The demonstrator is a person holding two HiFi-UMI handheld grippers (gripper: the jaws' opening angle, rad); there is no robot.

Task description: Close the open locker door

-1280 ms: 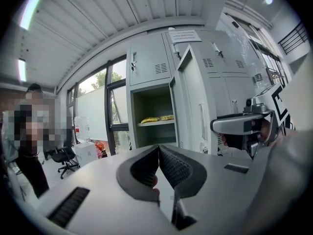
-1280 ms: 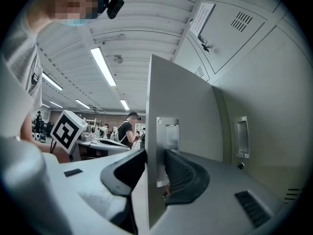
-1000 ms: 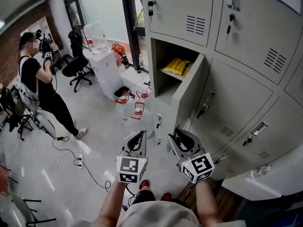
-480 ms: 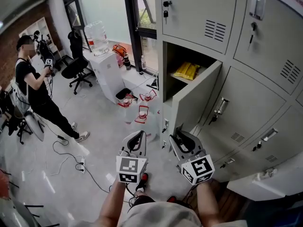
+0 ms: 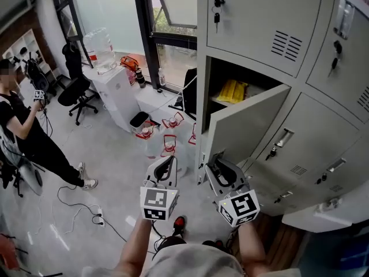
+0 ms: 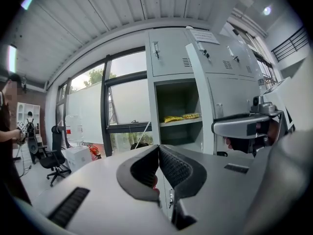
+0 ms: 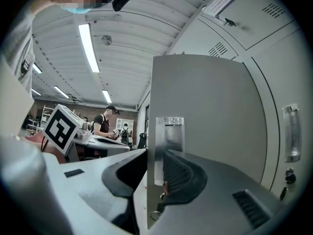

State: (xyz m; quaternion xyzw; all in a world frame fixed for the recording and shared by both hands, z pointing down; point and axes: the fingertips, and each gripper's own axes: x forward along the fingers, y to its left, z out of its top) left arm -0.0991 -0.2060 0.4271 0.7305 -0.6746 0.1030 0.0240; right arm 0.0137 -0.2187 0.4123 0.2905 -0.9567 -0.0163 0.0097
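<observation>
Grey sheet steel fills the right side of the head view: a bank of lockers with one compartment standing open at about chest height. Its locker door is swung out toward the person, hinged on the right, with its free edge at the left and its lower corner just above the right claw. Inside the open compartment, yellow packets lie on a shelf. In the right gripper view the door's free edge runs upright between the two jaws, one jaw on each side of the panel and a shiny latch plate just above the right-hand jaw. These jaws stand apart astride the edge and have just been closing on it; the door hides the near side of the gap, and no firm clamp on the metal shows. The left claw is held beside the right one, away from the door, its tips clenched together with nothing between them, pointing toward the open compartment. Each claw carries a cube with square markers. On the pale floor below the lockers stand several clear bottles with red fittings, and farther left a white cabinet bears a large water bottle. A person in black stands at the far left near an office chair.
</observation>
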